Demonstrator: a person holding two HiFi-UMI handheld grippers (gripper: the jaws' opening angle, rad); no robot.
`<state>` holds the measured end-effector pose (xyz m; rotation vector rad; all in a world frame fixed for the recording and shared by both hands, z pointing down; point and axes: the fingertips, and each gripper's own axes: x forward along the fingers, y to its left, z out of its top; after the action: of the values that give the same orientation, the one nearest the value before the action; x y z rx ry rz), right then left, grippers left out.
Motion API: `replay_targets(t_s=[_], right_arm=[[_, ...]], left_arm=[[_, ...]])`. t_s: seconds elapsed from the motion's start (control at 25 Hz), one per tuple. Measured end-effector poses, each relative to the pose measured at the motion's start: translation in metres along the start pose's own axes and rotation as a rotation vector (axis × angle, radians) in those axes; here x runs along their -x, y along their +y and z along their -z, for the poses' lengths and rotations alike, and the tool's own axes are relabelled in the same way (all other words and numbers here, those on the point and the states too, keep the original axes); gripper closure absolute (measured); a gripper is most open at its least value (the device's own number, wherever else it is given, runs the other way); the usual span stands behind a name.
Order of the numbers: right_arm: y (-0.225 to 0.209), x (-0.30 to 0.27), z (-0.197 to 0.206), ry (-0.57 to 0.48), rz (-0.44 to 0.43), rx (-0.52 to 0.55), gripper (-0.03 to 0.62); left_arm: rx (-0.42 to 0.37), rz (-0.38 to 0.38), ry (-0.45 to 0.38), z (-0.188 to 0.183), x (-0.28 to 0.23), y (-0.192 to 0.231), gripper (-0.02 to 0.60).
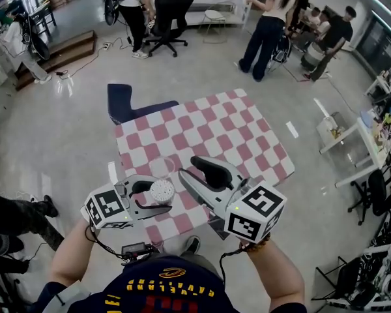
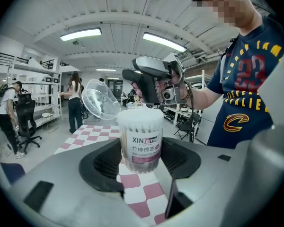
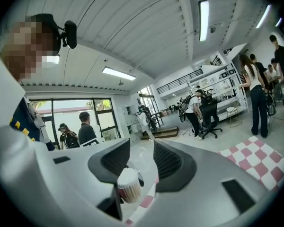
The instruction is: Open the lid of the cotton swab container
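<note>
1. Fingers [image 2: 102,163] of your left gripper [image 1: 158,198] are clamped on the cotton swab container [image 2: 141,141]. One pad sits on each side of its lower body, with the printed label facing the left gripper view.
2. You hold the container upright in the air over the near left edge of the checkered desk [image 1: 228,129]. It is clear of the cloth.
3. The lid [image 2: 100,98] is off the mouth. It is clear plastic, tilted back on the far side of the rim, with its low edge right at the rim.
4. White swabs [image 1: 161,189] pack the exposed top.
5. Your right gripper [image 1: 182,173] sits to the right of the left one. Its tips are at the lid's edge, just beyond the container.
6. The right fingers [image 3: 175,162] stand a narrow gap apart, and the lid's clear plastic shows in that gap. I can't tell whether the pads actually bite on it.
7. In the right gripper view the container is low and close, beside the left finger's base.
8. Background: a standing person [image 1: 267,28] and an office chair [image 1: 173,15] are on the far side, well apart from the desk.
</note>
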<state>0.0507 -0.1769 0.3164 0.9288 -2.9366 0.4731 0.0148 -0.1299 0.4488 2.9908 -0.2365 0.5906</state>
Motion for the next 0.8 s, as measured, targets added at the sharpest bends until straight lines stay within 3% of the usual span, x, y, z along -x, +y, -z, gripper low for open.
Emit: replay_targets(t_s=[0.28, 0.6, 0.72, 0.8], right_arm=[[0.011, -0.003, 0.010, 0.013, -0.048, 0.032, 0.511], [0.016, -0.004, 0.019, 0.013, -0.031, 0.023, 0.517], [0.016, -0.001, 0.018, 0.011, -0.017, 0.027, 0.583], [0.015, 0.000, 0.019, 0.010, -0.010, 0.026, 0.583]], left_arm=[[-0.013, -0.035, -0.001, 0.001, 0.002, 0.005, 0.324], [-0.014, -0.046, -0.010, -0.004, 0.005, 0.002, 0.324], [-0.015, -0.045, -0.007, -0.006, 0.007, 0.000, 0.324], [-0.014, -0.045, -0.006, -0.005, 0.006, 0.000, 0.324]])
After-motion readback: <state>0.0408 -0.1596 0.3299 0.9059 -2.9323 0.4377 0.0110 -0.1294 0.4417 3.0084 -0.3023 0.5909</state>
